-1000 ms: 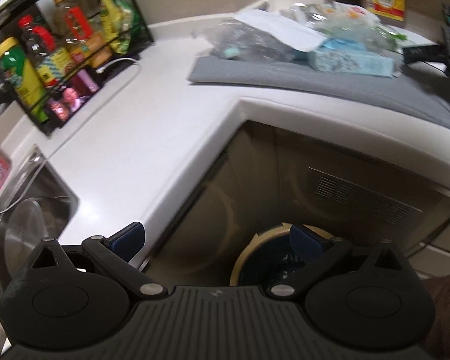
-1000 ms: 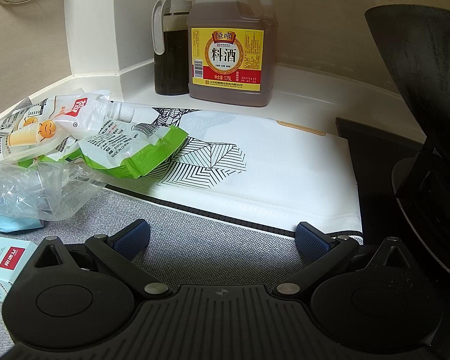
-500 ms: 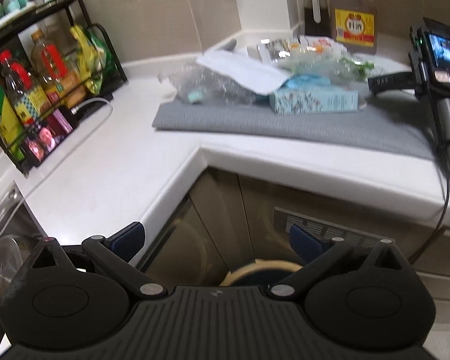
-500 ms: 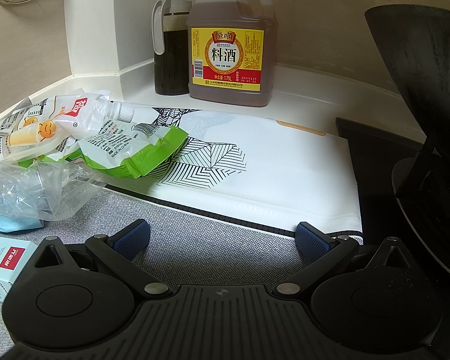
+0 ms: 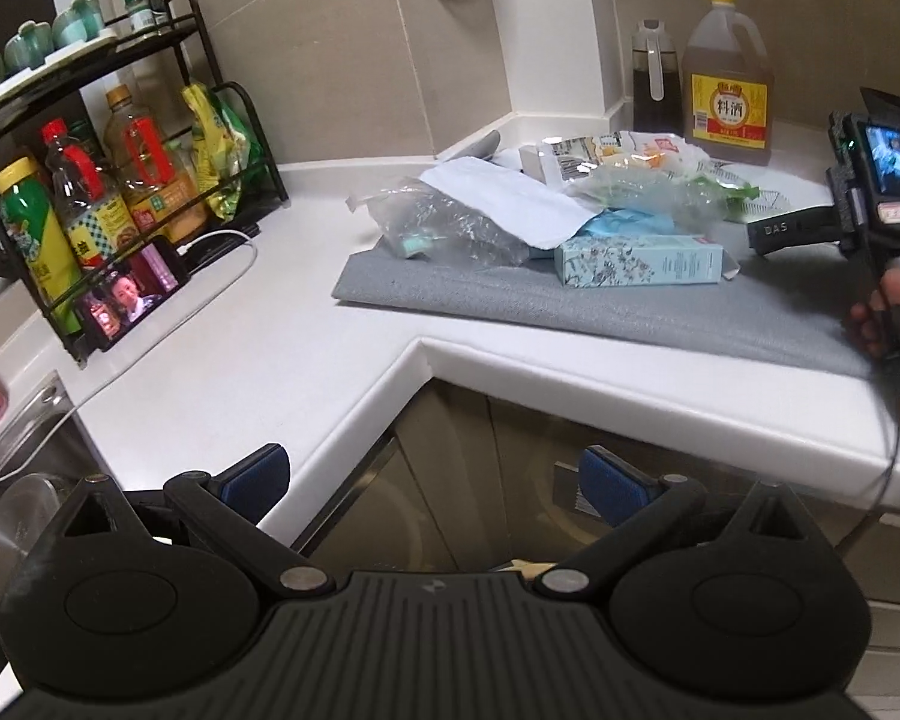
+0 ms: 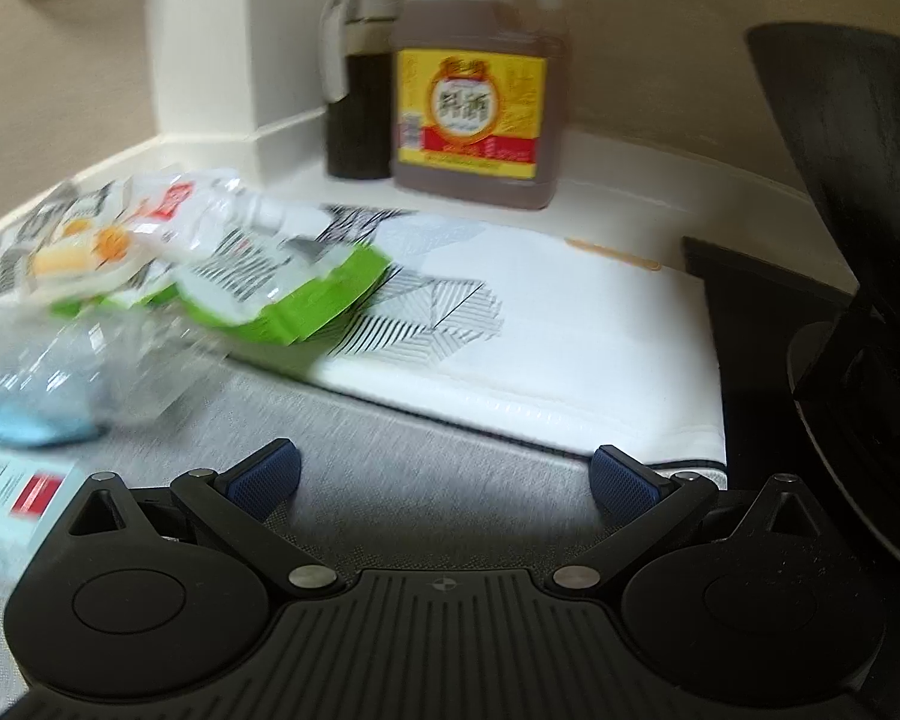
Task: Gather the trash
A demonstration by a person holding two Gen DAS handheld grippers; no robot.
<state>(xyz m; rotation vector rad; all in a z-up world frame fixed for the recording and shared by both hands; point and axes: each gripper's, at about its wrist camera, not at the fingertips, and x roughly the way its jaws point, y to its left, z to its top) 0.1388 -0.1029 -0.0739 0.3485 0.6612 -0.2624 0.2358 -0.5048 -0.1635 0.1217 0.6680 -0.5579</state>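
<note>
At the far left a black condiment rack point(image 5: 120, 192) with sauce bottles is seen, a lit phone point(image 5: 132, 300) propped at its foot. The left gripper point(image 5: 435, 480) is held spread and empty off the white counter's point(image 5: 258, 360) corner. The trash pile point(image 5: 510, 210), clear bags, wrappers and a pale blue carton point(image 5: 642, 261), is heaped on the grey mat point(image 5: 570, 306). The right gripper point(image 6: 444, 474) is held released above the mat, nothing between its pads. A cooking-wine jug point(image 6: 477, 90) is stood behind.
</note>
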